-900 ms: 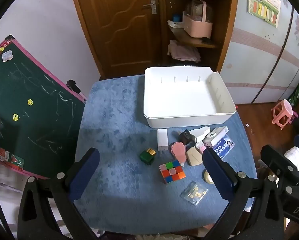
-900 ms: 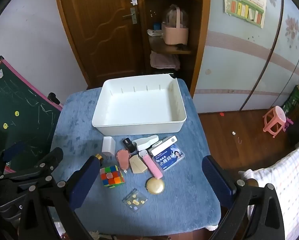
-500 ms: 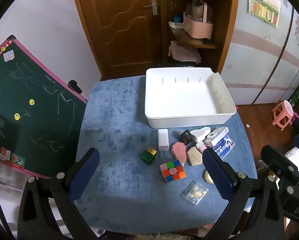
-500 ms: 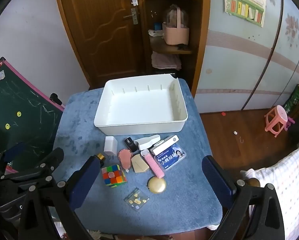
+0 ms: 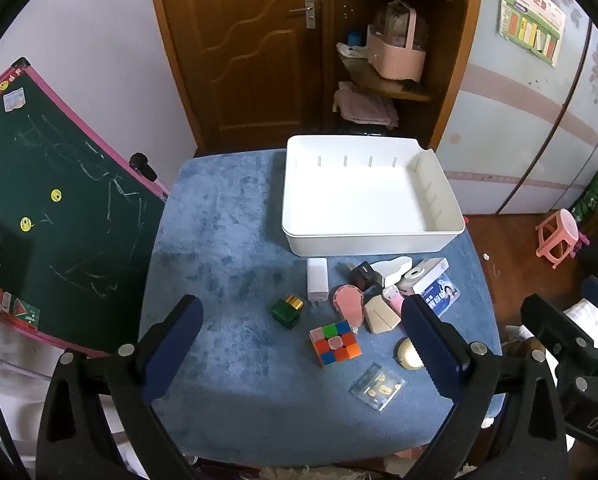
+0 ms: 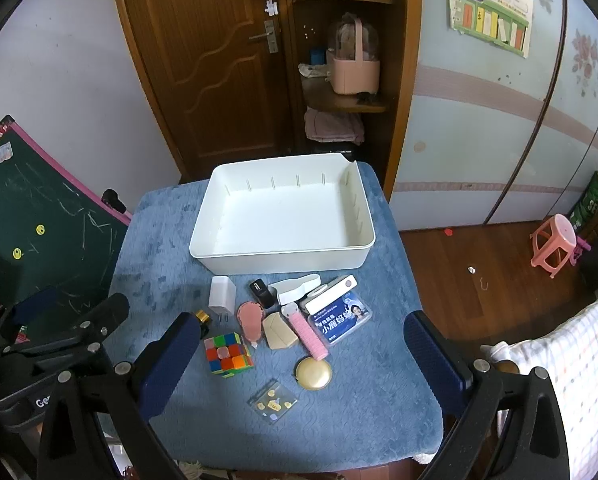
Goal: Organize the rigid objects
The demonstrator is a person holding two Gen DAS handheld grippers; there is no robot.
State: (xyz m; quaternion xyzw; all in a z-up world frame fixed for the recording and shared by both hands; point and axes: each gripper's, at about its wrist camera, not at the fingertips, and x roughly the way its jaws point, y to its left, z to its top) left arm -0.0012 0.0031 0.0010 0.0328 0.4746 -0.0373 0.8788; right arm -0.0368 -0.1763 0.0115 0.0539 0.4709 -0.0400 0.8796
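Note:
An empty white tray [image 5: 295, 184] [image 6: 363, 204] stands at the back of a small blue-covered table [image 5: 219, 240] [image 6: 379, 400]. In front of it lie several small items: a colour cube [image 5: 334, 343] [image 6: 227, 353], a green bottle with a gold cap [image 5: 286, 310], a white charger [image 5: 317, 283] [image 6: 221, 296], a pink comb [image 6: 309, 335], a gold round compact [image 6: 313, 373], a blue card [image 6: 341, 318] and a clear packet [image 5: 377, 386] [image 6: 272, 400]. My left gripper [image 5: 303, 344] and right gripper [image 6: 303, 360] both hover open above the near table edge, holding nothing.
A green chalkboard with a pink frame [image 5: 39, 208] leans at the table's left side. Behind the table are a wooden door [image 5: 239, 40] and a shelf with a pink basket [image 5: 395, 56]. A pink stool [image 6: 553, 242] stands on the wooden floor at the right.
Both views have shifted slightly, with the table and items drifting a little rightward and down in the frames. Nothing on the table has moved and both grippers stay open.

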